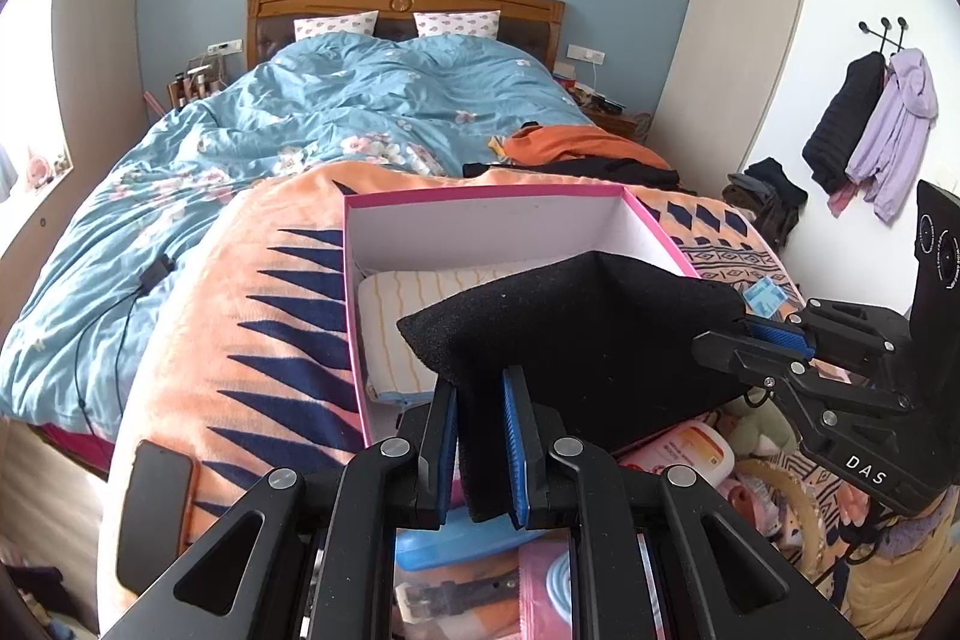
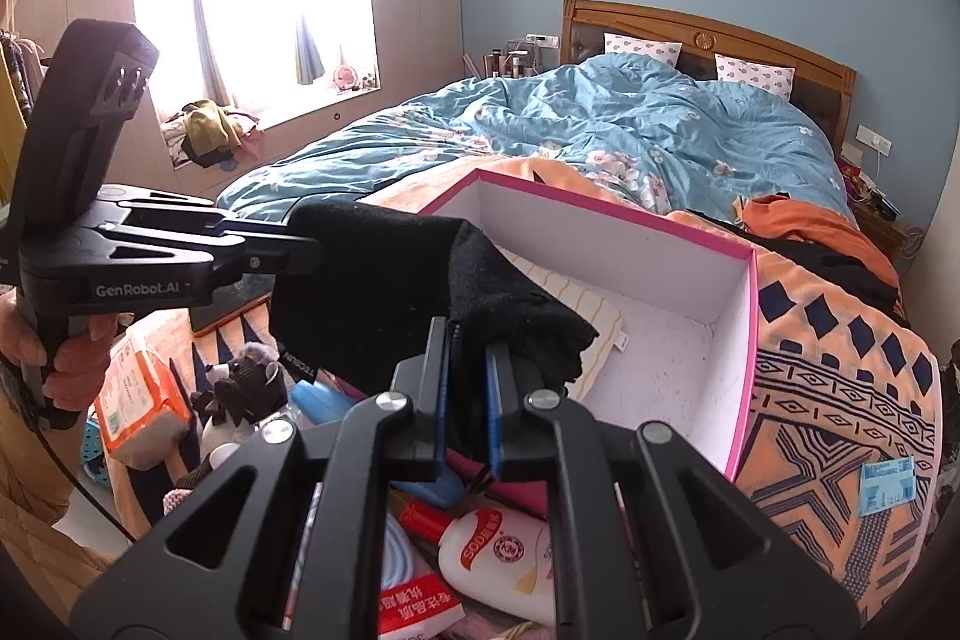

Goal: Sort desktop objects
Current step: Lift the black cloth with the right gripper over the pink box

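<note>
A black cloth (image 1: 576, 334) hangs stretched between both grippers, above the near edge of a pink-rimmed white box (image 1: 480, 220). My left gripper (image 1: 483, 451) is shut on one end of it. My right gripper (image 2: 468, 400) is shut on the other end of the black cloth (image 2: 384, 292). The right gripper also shows in the left wrist view (image 1: 750, 334), and the left gripper in the right wrist view (image 2: 300, 244). Inside the box (image 2: 708, 274) lies a folded cream cloth with yellow wavy stripes (image 1: 390, 316), partly hidden by the black cloth.
The box sits on an orange and navy patterned blanket (image 1: 252, 340) at the foot of a bed with a blue quilt (image 1: 336, 112). Near me lie a white lotion bottle (image 2: 504, 556), a tissue pack (image 2: 144, 388), a plush toy (image 2: 240, 388), a phone (image 1: 153, 514).
</note>
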`<state>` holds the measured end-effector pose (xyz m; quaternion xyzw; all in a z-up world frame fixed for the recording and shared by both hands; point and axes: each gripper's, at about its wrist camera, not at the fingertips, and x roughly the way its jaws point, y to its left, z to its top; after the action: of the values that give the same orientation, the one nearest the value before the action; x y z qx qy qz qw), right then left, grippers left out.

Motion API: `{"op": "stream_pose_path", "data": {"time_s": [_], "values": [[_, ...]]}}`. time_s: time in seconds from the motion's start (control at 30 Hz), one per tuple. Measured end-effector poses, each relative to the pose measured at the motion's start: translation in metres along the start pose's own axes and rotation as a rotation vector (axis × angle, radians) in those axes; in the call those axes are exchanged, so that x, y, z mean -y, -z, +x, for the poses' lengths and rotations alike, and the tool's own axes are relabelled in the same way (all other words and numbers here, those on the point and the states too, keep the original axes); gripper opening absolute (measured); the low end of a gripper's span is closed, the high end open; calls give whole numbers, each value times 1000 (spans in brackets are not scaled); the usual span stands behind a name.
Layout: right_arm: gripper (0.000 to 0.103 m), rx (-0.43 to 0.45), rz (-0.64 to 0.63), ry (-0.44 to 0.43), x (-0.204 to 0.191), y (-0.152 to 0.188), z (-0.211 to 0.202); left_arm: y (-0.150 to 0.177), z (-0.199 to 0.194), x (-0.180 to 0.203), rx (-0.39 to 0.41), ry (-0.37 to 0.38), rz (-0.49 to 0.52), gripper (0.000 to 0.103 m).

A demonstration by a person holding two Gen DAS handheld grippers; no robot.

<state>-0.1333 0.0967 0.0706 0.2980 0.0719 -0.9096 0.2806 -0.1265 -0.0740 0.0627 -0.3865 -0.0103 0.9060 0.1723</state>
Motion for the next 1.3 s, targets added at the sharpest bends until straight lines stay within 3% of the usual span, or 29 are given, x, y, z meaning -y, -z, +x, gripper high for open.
{"op": "stream_pose_path", "data": {"time_s": [1.3], "values": [[11,-27,23,16,19,-23,47,-30,52,-16,-57,-95,18,14]]}}
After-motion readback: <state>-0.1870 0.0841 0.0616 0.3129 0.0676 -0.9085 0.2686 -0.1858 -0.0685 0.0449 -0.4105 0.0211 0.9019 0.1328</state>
